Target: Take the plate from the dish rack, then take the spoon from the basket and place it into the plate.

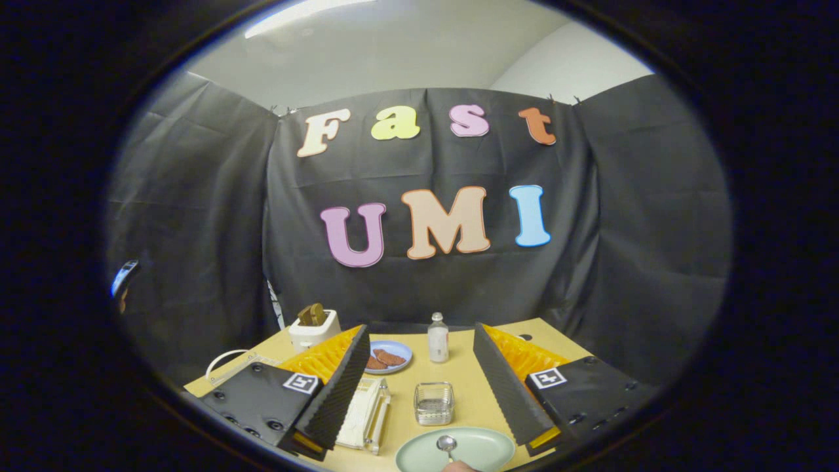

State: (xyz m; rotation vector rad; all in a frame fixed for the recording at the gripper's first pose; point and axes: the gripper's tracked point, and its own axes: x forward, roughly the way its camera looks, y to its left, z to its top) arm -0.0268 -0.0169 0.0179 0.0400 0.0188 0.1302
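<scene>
A pale green plate (459, 449) lies flat on the wooden table, close in front and between my fingers. A metal spoon (447, 444) rests in it, bowl end toward the basket. The small wire basket (434, 402) stands just beyond the plate. The clear dish rack (364, 413) sits beside my left finger, partly hidden by it. My gripper (423, 393) is open, its fingers (337, 390) spread wide to either side of the basket, holding nothing. A fingertip of a person's hand (460, 466) shows at the plate's near rim.
Beyond the fingers stand a small clear bottle (438, 337), a blue plate with brown food pieces (388, 357) and a white toaster with toast (314, 328). A white cable (223, 362) loops at the table's left edge.
</scene>
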